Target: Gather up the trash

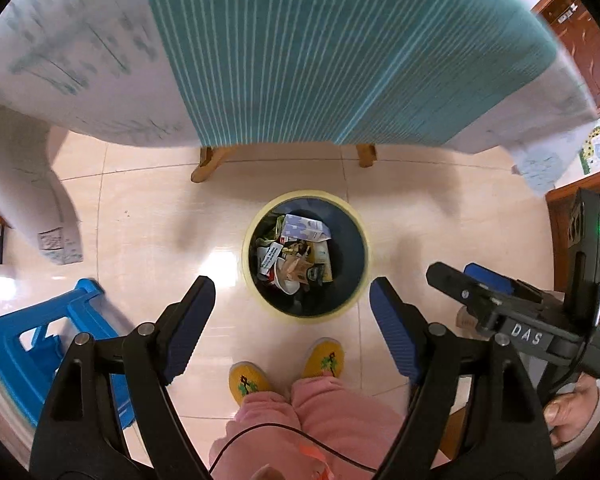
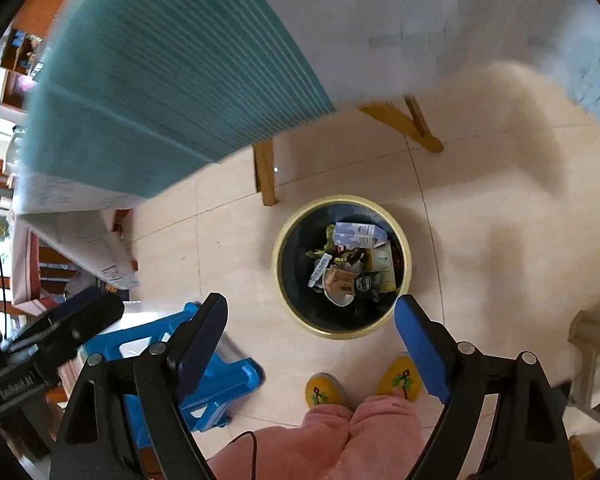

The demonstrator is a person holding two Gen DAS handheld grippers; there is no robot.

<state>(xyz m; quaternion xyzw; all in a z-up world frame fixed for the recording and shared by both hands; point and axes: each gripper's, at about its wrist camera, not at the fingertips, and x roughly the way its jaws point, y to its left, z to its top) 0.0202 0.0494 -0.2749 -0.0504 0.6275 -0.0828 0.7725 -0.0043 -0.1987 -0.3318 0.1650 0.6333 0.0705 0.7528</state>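
A round bin with a pale yellow rim (image 1: 256,216) (image 2: 296,224) stands on the tiled floor, lined in black and holding several pieces of trash (image 1: 296,256) (image 2: 352,260): cartons, wrappers and paper scraps. My left gripper (image 1: 292,300) hangs above the bin's near edge, open, nothing between its blue pads. My right gripper (image 2: 310,316) is also above the bin, open and empty. In the left wrist view the right gripper's body (image 1: 520,312) shows at the right, held by a hand (image 1: 572,412). In the right wrist view the left gripper's body (image 2: 52,336) shows at the left.
A table with a teal striped cloth (image 1: 320,48) (image 2: 160,80) over a white printed cover stands behind the bin on wooden legs (image 1: 208,164) (image 2: 265,172). A blue plastic stool (image 1: 52,336) (image 2: 204,376) is at the left. The person's yellow slippers (image 1: 324,356) (image 2: 324,390) and pink trousers are below.
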